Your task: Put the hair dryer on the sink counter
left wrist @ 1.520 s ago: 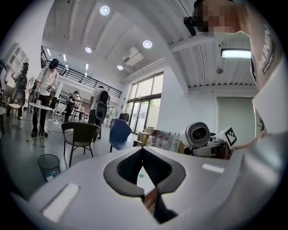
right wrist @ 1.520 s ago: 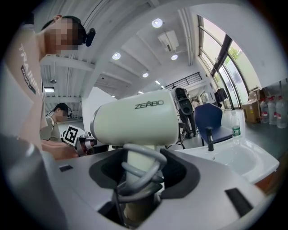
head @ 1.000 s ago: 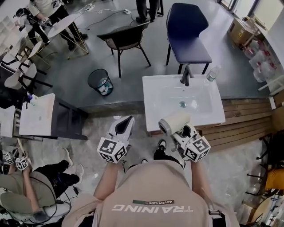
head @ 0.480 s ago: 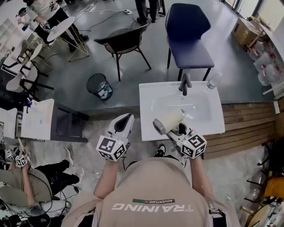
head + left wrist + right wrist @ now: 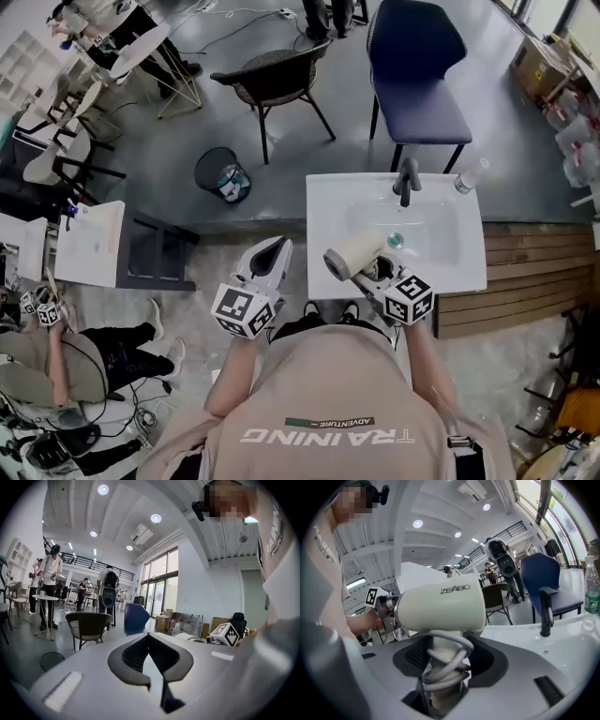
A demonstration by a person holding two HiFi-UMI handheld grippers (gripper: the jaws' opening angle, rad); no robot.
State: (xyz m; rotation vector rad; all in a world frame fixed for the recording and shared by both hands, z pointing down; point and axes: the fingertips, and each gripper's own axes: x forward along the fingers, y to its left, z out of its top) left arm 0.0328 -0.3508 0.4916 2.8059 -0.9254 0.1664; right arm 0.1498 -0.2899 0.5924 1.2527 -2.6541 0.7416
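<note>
White sink counter (image 5: pixel 323 220) fills the head view's centre-right. Over its near-left edge hangs the hair dryer (image 5: pixel 354 253), barrel lying left to right, its cord-wrapped handle clenched in the right gripper (image 5: pixel 380 272). The left gripper (image 5: pixel 273 251), closed on nothing, sits left of the counter.

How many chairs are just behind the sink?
2. A dark woven chair stands behind the sink, off to its left; a blue chair stands straight behind the faucet. Others far left are hard to tell.
</note>
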